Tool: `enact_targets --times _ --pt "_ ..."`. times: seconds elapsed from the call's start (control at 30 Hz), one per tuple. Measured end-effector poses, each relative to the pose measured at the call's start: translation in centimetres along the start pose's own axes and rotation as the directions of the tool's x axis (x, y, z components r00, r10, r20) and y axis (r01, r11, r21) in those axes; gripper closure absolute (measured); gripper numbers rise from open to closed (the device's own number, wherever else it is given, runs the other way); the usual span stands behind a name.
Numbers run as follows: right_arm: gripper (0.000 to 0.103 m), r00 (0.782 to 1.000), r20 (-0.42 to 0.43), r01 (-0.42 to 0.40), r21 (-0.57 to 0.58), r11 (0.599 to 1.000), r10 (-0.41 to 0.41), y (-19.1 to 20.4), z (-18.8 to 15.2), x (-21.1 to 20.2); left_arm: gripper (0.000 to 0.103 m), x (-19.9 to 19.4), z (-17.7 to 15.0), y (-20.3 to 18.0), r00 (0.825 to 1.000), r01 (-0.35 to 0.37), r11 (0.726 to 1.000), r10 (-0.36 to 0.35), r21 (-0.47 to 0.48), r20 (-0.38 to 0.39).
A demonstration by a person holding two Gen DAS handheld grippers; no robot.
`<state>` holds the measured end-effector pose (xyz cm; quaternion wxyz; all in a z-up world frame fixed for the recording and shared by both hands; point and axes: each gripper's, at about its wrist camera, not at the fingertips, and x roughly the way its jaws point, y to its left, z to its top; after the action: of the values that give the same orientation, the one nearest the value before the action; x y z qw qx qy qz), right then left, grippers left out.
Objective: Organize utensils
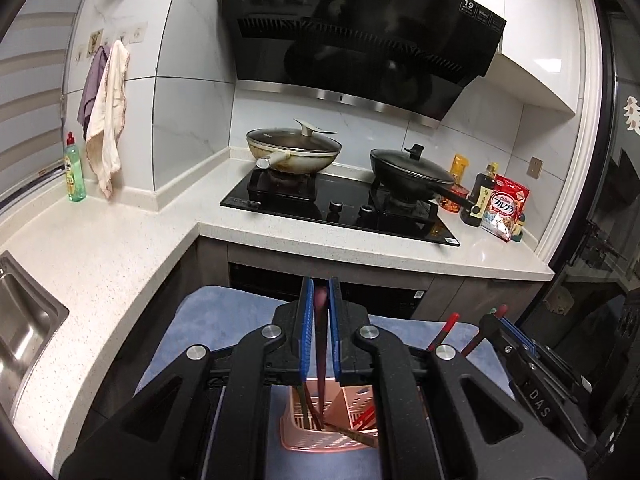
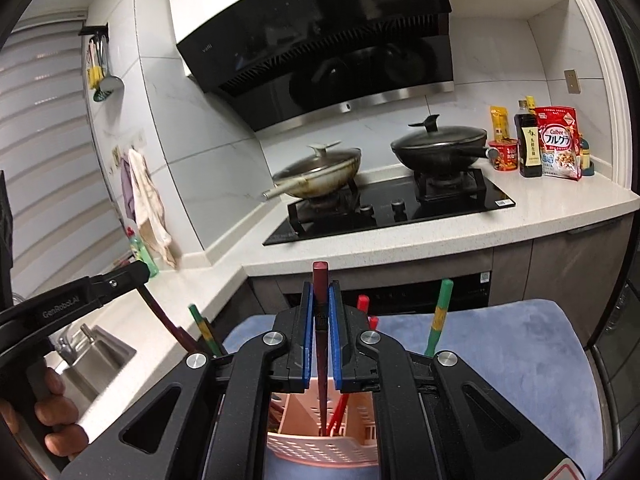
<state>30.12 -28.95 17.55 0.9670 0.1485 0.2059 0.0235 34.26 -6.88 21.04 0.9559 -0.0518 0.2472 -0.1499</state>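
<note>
Each gripper grasps one dark red chopstick, jaws clenched tight on it. The left gripper (image 1: 319, 304) and the right gripper (image 2: 321, 304) hold their sticks upright over the pink basket (image 2: 320, 446), tips down inside it. I think the next move is to let go so both sticks drop in.

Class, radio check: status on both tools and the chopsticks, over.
Left tool shut on dark chopstick. Right tool shut on maroon chopstick. Both over pink holder. Nothing blocking.

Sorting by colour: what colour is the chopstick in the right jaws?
Dark maroon chopstick, clearest in the right wrist view.
</note>
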Motion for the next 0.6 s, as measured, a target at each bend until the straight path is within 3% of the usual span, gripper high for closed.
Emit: enact_targets --times 0.03,0.1,0.13,0.23,0.4,0.6 --pt "0.090 1.000 -0.001 0.002 0.006 1.000 -0.002 -0.1 -0.1 0.0 0.093 0.0 -0.2 0.0 1.000 -0.010 1.000 0.010 0.005 0.001" --pt "0.082 1.000 0.000 0.017 0.011 1.000 -0.017 -0.1 -0.1 -0.2 0.073 -0.1 -0.6 0.1 0.999 -0.034 0.999 0.034 0.014 0.005" --pt "0.071 1.000 0.004 0.018 0.017 1.000 -0.018 -0.1 -0.1 -0.4 0.067 -0.3 -0.8 0.1 0.999 -0.045 0.999 0.044 0.016 0.012" --pt "0.062 1.000 0.022 0.012 0.015 1.000 -0.012 0.2 0.0 -1.7 0.050 -1.2 -1.2 0.0 0.996 -0.085 0.996 0.083 0.032 0.041" --pt "0.055 0.999 0.042 0.033 -0.078 0.996 -0.030 2.2 -0.3 -4.2 0.046 -3.0 -2.4 -0.6 0.990 -0.134 0.988 0.131 0.071 0.044" --pt "0.051 0.998 0.022 0.054 -0.113 0.992 -0.052 3.0 -1.5 -7.1 0.042 -4.9 -4.2 -1.3 0.984 -0.177 0.977 0.176 0.120 0.016"
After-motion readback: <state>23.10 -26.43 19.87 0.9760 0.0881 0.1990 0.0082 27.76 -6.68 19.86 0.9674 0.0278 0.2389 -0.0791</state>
